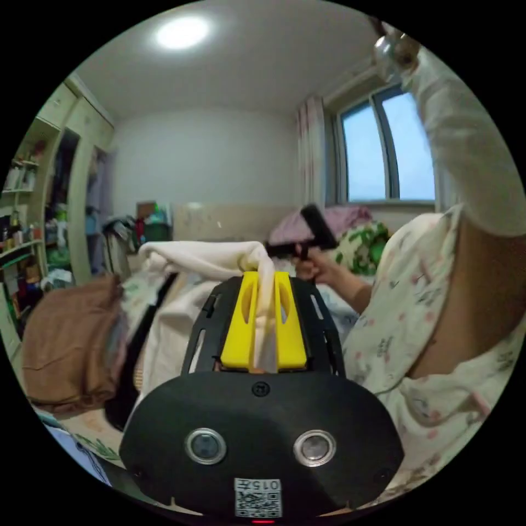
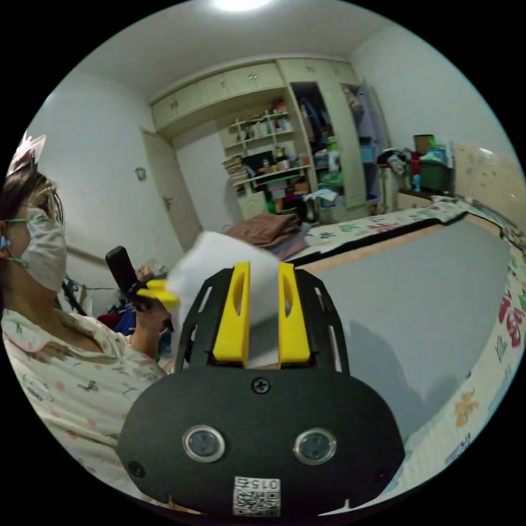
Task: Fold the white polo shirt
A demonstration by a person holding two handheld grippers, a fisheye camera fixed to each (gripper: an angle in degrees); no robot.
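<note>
Left gripper (image 1: 264,285): clenching on the shirt, a strip of white cloth running down between its two yellow jaws; seen in the right gripper view as yellow tips (image 2: 158,293) at the cloth's edge, with a black handle rising above a hand (image 2: 147,323)

Right gripper (image 2: 262,285): white cloth is lying between and behind its jaws, blurred; I cannot tell whether the jaws are pressing on it; in the left gripper view it is showing as a black body (image 1: 309,233) gripped by a hand (image 1: 315,266), touching the cloth's far end

Shirt (image 1: 197,260): being held up in the air between the two grippers, stretching across in a sagging band, the rest hanging down towards the bed; in the right gripper view it is appearing as a white bunched mass (image 2: 219,263)

Bed (image 2: 427,285): lying below the grippers, a grey sheet with a patterned border

Brown pile (image 1: 66,339): folded cloth sitting on the bed, well apart from the shirt

Person (image 1: 438,329): standing just beside the bed in patterned clothes, one arm reaching out to the right gripper

Window (image 1: 389,148): showing pale light behind the person

Shelves (image 2: 268,159): standing crowded against the far wall
</note>
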